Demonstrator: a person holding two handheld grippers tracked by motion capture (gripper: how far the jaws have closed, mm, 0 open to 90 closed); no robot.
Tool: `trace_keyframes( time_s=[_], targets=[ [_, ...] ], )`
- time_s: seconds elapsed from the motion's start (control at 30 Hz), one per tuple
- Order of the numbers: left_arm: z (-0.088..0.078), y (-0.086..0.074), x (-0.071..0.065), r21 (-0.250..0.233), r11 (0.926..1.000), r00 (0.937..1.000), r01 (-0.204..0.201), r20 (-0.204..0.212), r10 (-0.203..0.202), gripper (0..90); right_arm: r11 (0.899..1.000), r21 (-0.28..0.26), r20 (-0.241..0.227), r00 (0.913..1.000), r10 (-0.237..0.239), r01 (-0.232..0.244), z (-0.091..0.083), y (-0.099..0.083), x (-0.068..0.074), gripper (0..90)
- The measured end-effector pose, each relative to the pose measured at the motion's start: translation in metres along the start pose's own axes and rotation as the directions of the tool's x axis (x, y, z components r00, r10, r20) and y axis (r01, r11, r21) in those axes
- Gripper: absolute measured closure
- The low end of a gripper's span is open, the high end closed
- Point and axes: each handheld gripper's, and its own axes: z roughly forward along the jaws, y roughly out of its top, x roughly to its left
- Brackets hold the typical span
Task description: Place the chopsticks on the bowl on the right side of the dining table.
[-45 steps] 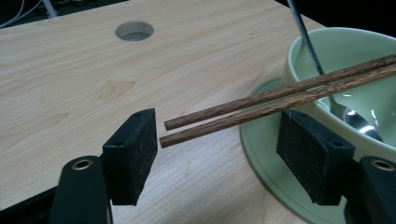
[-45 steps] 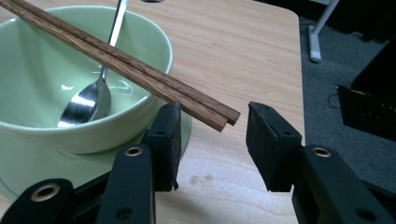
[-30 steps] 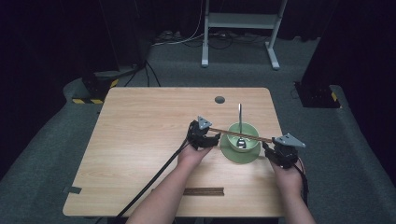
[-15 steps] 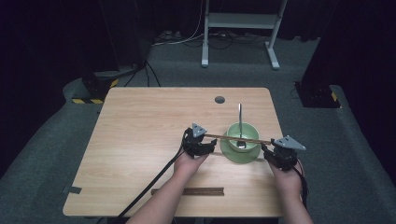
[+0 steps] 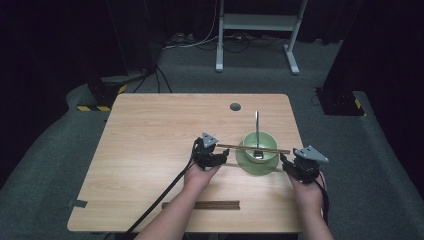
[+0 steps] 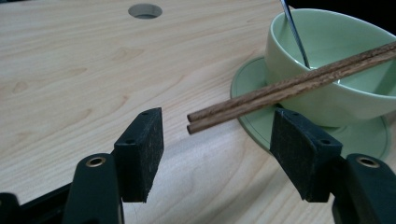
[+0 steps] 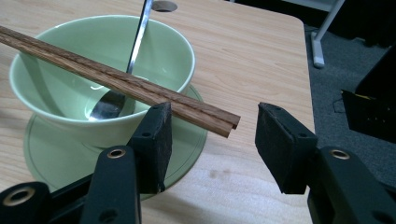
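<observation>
The left tool stands with its jaws well apart and grips nothing; the near tips of the chopsticks hang in the gap between the pads, clear of both. Its opening has wavered over the last second, narrowing and then widening a little. Since the earlier frames this tool has slid away from the bowl, leftward across the worktop in the high view, so a longer stretch of the sticks now shows between it and the rim.

The right tool is also open with nothing clamped; its jaws have just been opening. The far ends of the chopsticks lie between them, passing just over the left pad, though whether wood still touches that pad is hard to judge from this angle. This hand has kept its place.

The chopsticks rest as a pair across the rim of the green bowl, which stands on a matching saucer. A metal spoon leans inside the bowl, handle pointing away from the person. A dark wooden strip lies near the worktop's front edge.
</observation>
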Motion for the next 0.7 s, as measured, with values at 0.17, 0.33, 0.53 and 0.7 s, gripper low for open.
trace_keyframes(
  time_s=[0.17,0.33,0.53,0.7],
  targets=[
    [-0.011,-0.004,0.007,-0.025,0.9992,0.9993,0.032,0.021,-0.031,45.3,0.999,-0.011,-0.003,0.9995,0.031,-0.031,-0.005,-0.003,0.005,47.9],
    [-0.014,-0.005,0.012,-0.032,0.9988,0.9993,0.036,0.011,-0.036,56.7,0.999,-0.011,0.010,0.9991,0.042,-0.041,-0.006,-0.007,0.007,57.3],
    [-0.012,-0.007,0.008,-0.035,0.9988,0.9990,0.035,0.029,-0.034,64.8,0.999,0.001,0.024,0.9982,0.055,-0.055,-0.005,-0.009,0.007,67.6],
    [-0.011,-0.010,0.004,-0.046,0.9981,0.9986,0.041,0.034,-0.040,66.8,0.998,0.005,0.028,0.9975,0.065,-0.065,-0.003,-0.009,0.004,68.6]
  ],
)
